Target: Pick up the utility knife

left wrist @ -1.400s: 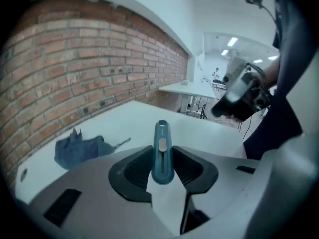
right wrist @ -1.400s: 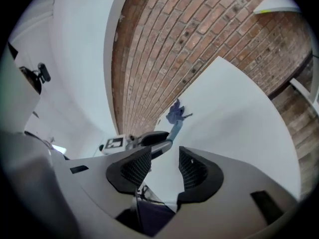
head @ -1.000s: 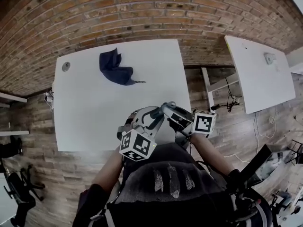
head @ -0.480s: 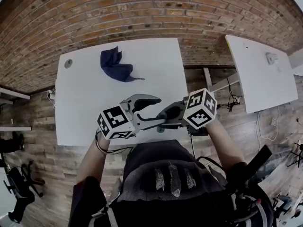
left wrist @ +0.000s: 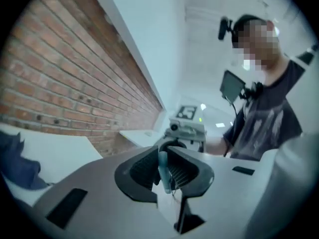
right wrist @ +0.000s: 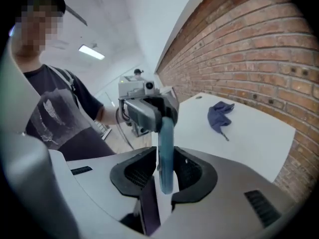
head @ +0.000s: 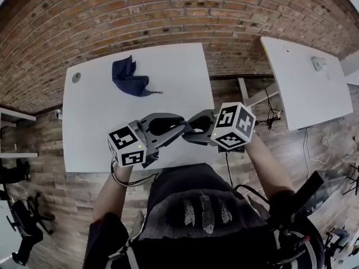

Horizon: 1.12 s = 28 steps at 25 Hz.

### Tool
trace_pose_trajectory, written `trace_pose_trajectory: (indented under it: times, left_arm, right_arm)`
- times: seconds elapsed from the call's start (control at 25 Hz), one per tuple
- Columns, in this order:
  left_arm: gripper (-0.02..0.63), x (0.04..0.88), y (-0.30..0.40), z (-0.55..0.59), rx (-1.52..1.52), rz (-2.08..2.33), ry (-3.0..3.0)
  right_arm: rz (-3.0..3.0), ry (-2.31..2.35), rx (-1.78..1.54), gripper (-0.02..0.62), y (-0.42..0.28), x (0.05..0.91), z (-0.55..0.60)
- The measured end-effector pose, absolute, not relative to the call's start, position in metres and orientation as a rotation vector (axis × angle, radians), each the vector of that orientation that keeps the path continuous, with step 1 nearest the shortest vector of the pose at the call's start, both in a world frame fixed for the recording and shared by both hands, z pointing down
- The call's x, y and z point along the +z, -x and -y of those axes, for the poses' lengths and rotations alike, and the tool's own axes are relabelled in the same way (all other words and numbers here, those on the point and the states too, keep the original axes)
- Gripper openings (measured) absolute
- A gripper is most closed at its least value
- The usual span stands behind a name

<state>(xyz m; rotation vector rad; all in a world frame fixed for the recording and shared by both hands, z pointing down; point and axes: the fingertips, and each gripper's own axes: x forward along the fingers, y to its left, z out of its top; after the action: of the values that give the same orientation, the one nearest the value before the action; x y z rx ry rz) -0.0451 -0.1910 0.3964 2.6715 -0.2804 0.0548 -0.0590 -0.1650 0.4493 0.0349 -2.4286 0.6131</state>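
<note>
Between the right gripper's (right wrist: 163, 176) opening jaws sits the utility knife (right wrist: 166, 148), unseen overhead.

The utility knife (right wrist: 166, 148) has a pale blue body that looks like smooth plastic with a slight shine. The wall (head: 168, 15) is of rough, matt red brick, and the table (head: 168, 77) has a white top, smooth and matt, on which the dark blue cloth (head: 128, 76) lies soft and creased. The floor (head: 39, 144) is of wood planks with a grey-brown grain, without gloss.
</note>
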Motion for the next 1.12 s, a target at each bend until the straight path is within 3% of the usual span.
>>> trace_pose_trajectory:
  times: [0.24, 0.4, 0.44, 0.52, 0.6, 0.64, 0.68, 0.84, 1.12]
  left_arm:
    - [0.054, 0.377, 0.079, 0.213, -0.479, 0.596, -2.336]
    - [0.06, 0.379, 0.083, 0.202, -0.474, 0.562, -2.361]
    - [0.07, 0.378, 0.081, 0.198, -0.437, 0.521, -2.395]
    - [0.187, 0.377, 0.073, 0.191, -0.332, 0.416, -2.461]
    - [0.175, 0.38, 0.065, 0.186, -0.21, 0.352, -2.533]
    - [0.109, 0.38, 0.063, 0.184, -0.186, 0.34, -2.552]
    - [0.088, 0.379, 0.062, 0.182, -0.194, 0.335, -2.552]
    - [0.069, 0.37, 0.062, 0.184, -0.339, 0.38, -2.477]
    - [0.063, 0.358, 0.074, 0.197, -0.663, 0.461, -2.233]
  right_arm:
    - [2.724, -0.187, 0.827, 0.086, 0.051, 0.426, 0.181]
    - [2.737, -0.105, 0.959, 0.084, 0.05, 0.417, 0.172]
    - [2.707, -0.071, 0.979, 0.084, 0.051, 0.418, 0.168]
    - [2.657, -0.03, 0.974, 0.084, 0.055, 0.416, 0.164]
    - [2.636, -0.014, 0.945, 0.084, 0.062, 0.411, 0.165]
    - [2.631, -0.007, 0.926, 0.084, 0.064, 0.409, 0.166]
    - [2.628, 0.0, 0.905, 0.083, 0.065, 0.408, 0.166]
    - [2.687, -0.027, 0.92, 0.084, 0.062, 0.399, 0.169]
    - [2.933, -0.314, 1.327, 0.117, 0.045, 0.384, 0.179]
